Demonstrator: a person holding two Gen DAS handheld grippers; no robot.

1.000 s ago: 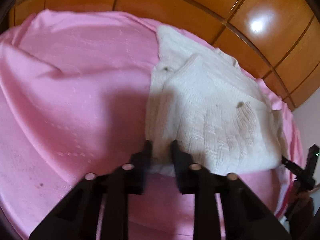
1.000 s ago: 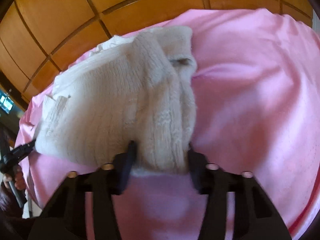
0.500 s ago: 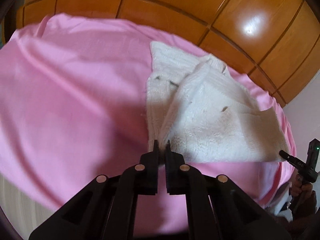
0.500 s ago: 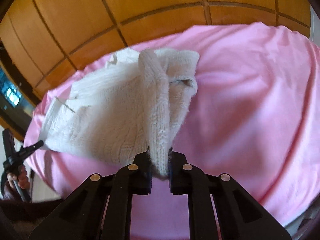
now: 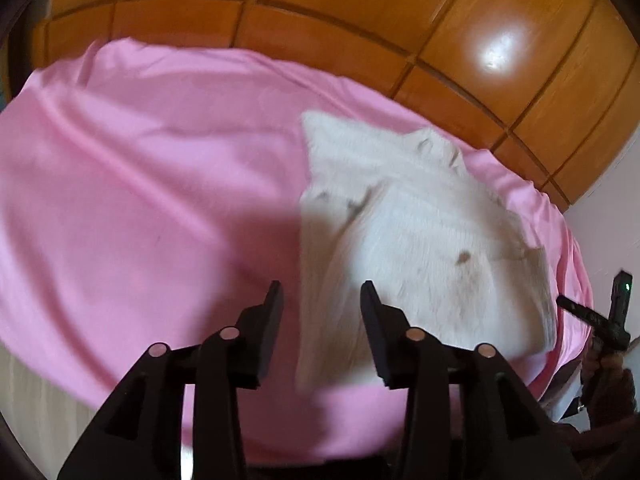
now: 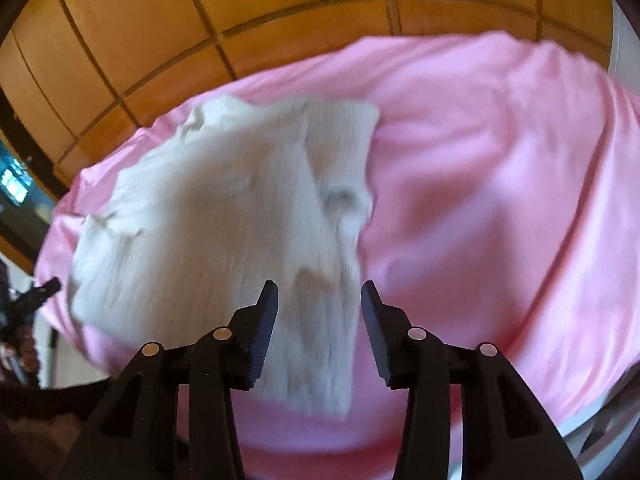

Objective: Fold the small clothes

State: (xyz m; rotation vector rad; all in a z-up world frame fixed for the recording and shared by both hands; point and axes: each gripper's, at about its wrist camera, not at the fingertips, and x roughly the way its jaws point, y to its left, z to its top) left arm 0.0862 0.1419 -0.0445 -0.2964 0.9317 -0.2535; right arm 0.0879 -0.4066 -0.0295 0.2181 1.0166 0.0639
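A small white knitted sweater lies on a pink sheet, partly folded, with sleeves laid over its body. It also shows in the right wrist view. My left gripper is open above the sweater's near left corner, holding nothing. My right gripper is open above the sweater's near right edge, holding nothing. Both views are blurred by motion. The other gripper's tip shows at the right edge of the left wrist view.
The pink sheet covers a bed. Wooden panelled doors stand behind it, also in the right wrist view. The bed's near edge drops off below the grippers.
Half a second ago both grippers were shut on the sweater's near edge and held it up. Now both are open and the sweater lies released on the sheet.
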